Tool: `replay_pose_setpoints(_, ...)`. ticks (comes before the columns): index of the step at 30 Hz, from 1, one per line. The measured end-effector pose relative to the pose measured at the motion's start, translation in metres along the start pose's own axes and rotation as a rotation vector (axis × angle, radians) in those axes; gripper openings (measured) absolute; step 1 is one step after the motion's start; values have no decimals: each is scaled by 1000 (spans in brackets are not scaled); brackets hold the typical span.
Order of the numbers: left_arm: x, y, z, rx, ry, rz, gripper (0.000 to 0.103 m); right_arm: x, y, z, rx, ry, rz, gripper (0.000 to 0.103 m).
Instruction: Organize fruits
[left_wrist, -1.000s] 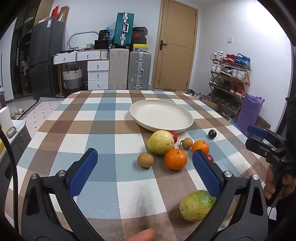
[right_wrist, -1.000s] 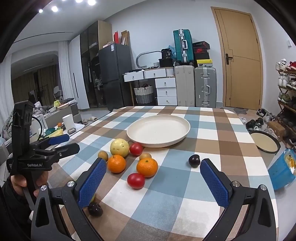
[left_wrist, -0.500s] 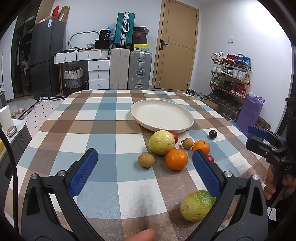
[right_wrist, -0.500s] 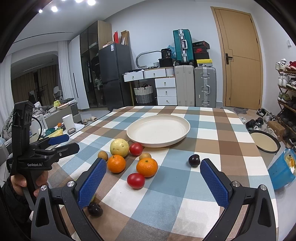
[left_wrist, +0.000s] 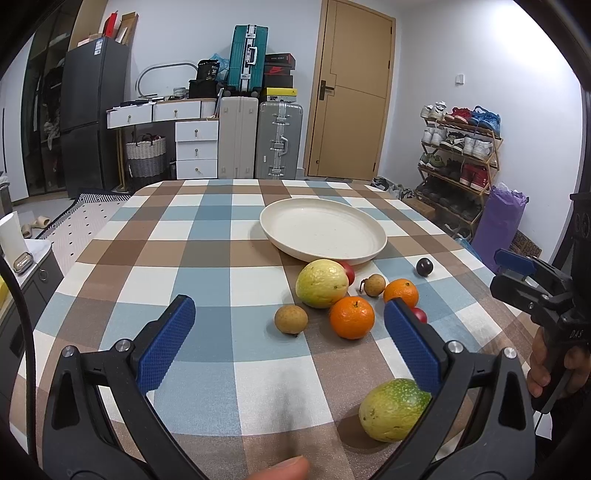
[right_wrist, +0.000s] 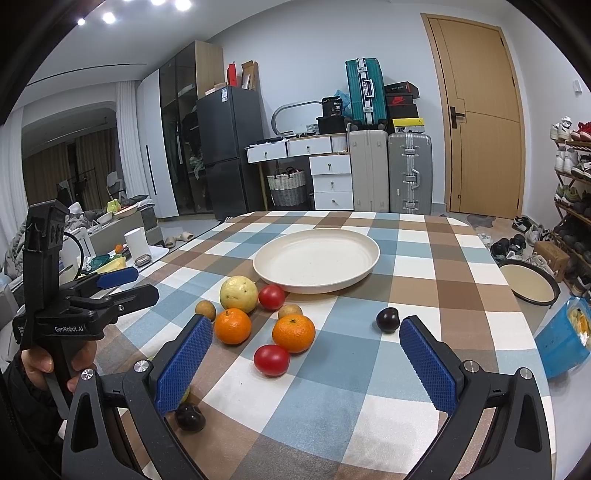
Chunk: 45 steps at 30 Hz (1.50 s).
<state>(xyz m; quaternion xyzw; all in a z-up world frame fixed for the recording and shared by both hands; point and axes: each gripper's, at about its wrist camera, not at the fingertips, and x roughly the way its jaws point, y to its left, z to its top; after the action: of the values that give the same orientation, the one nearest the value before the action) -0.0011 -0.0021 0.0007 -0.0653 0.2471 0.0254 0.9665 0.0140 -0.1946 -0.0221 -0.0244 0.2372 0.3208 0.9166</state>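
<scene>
Both grippers held low over the near edge of the checked table (left_wrist: 207, 266), nothing grasped: left gripper (left_wrist: 288, 332) with jaws wide apart, right gripper (right_wrist: 306, 354) likewise spread. White plate (right_wrist: 317, 258) empty at the far centre. Fruit loose on the cloth just near of it: pale guava (left_wrist: 321, 282), two oranges (right_wrist: 232, 325) (right_wrist: 293, 332), two red tomatoes (right_wrist: 272, 360) (right_wrist: 272, 296), small brown longans, dark plum (right_wrist: 387, 319) off to the right, green-yellow guava (left_wrist: 393, 408) nearest the left tool. No fruit yet placed. Advised: take one piece at a time, centre it squarely between the pads, close gently on soft tomatoes, lift clear of neighbours to avoid rolling, set down inside the plate rim
</scene>
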Motion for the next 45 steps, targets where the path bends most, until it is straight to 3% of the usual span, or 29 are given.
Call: replay_pose_setpoints(45, 0, -1, 0, 6, -2, 4, 102, 2, -3, -1, 6, 6, -7, 103)
